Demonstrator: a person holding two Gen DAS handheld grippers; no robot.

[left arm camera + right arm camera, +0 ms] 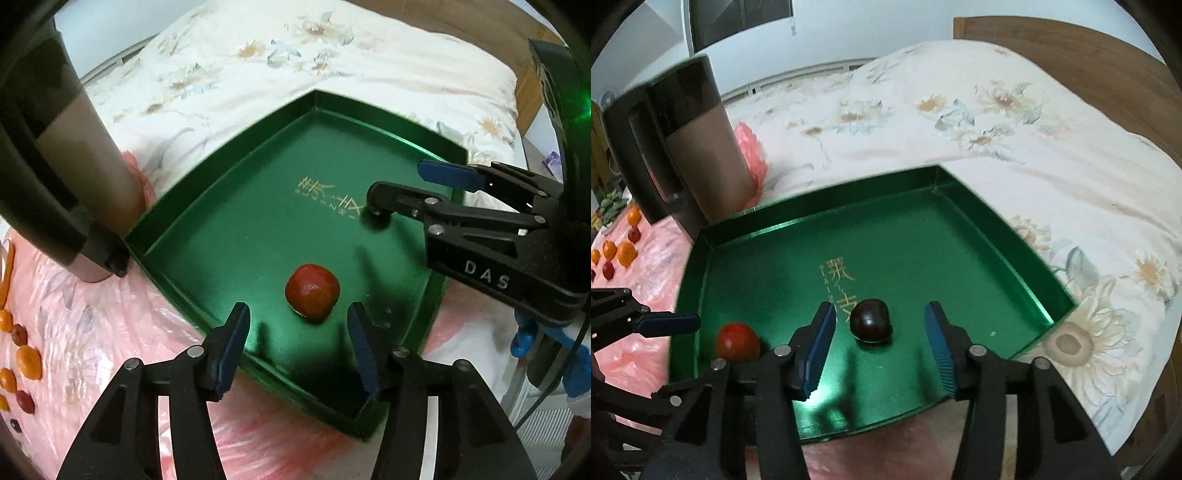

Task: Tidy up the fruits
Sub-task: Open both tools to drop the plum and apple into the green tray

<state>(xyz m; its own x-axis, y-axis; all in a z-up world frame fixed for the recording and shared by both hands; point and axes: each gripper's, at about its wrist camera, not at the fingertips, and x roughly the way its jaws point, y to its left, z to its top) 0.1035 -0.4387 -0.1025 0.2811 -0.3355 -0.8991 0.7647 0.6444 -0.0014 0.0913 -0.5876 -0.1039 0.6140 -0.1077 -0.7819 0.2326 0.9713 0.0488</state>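
Left gripper [299, 325] jaws wide, empty, red fruit [312, 292] lying just ahead on green tray [236, 206]. Right gripper [881, 332] wide, empty; dark fruit [870, 319] between its fingertips, not touching.

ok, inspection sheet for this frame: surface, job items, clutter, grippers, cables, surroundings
surface: pink plastic sheet under the green tray.
job's things: red fruit and dark fruit lie loose in the tray, apart; orange and red fruits in rows on the sheet.
clutter: dark jug beside the tray's corner.
grippers: left gripper open behind the red fruit; right gripper open, dark fruit between its jaws.
cables: thin cable beside the right gripper.
surroundings: floral quilt, wooden headboard.
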